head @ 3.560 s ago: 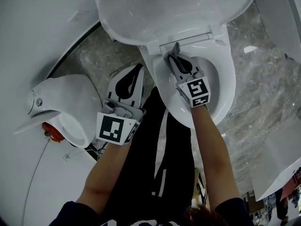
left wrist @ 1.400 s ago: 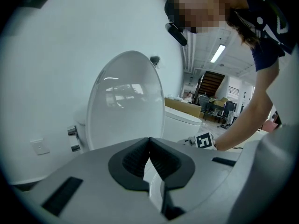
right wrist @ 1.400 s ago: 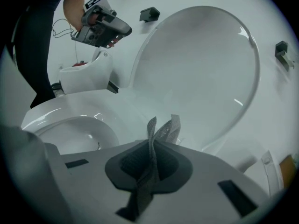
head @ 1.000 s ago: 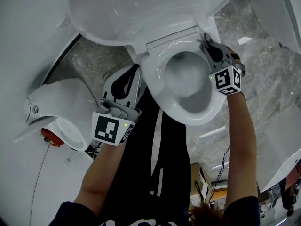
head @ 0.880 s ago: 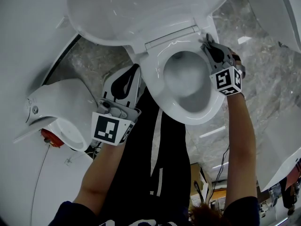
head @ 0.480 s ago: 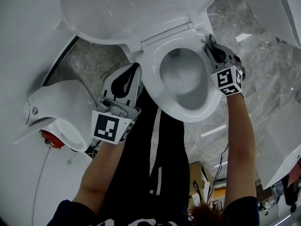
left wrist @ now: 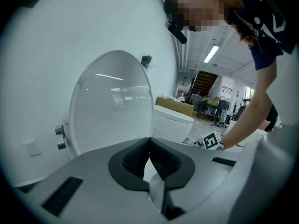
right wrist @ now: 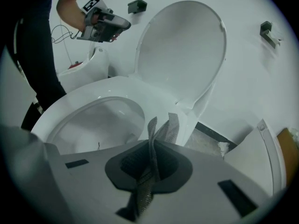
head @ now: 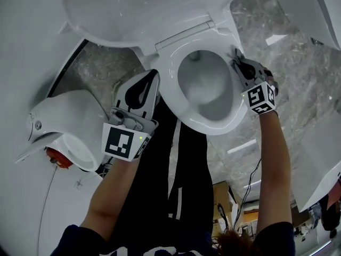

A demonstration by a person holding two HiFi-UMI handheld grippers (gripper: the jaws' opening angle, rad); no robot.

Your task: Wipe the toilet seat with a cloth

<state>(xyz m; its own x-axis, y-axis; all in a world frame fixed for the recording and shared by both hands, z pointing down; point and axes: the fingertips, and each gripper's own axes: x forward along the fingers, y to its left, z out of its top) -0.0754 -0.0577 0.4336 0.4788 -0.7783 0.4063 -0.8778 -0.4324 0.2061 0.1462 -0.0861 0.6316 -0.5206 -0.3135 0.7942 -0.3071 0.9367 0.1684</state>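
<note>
The white toilet seat (head: 168, 74) rings the bowl, and its lid (head: 144, 9) stands raised. My right gripper (head: 235, 56) is shut on a grey mesh cloth (right wrist: 161, 133), which sticks out past the jaws onto the seat's right side (right wrist: 114, 90) near the hinge. My left gripper (head: 153, 76) hangs left of the bowl, shut and empty. In the left gripper view its jaws (left wrist: 149, 154) meet in front of the raised lid (left wrist: 114, 104). From the right gripper view the left gripper (right wrist: 105, 24) shows beyond the bowl.
A second white fixture (head: 74, 127) with a red part sits at the left. Grey marble floor (head: 298, 84) surrounds the toilet. Another white toilet edge (head: 319, 169) stands at the right. A person's dark trousers (head: 176, 185) are close in front of the bowl.
My right gripper with the cloth has gone from the seat's rear middle to its right side, then slid slightly toward the front. The left gripper has barely moved.
</note>
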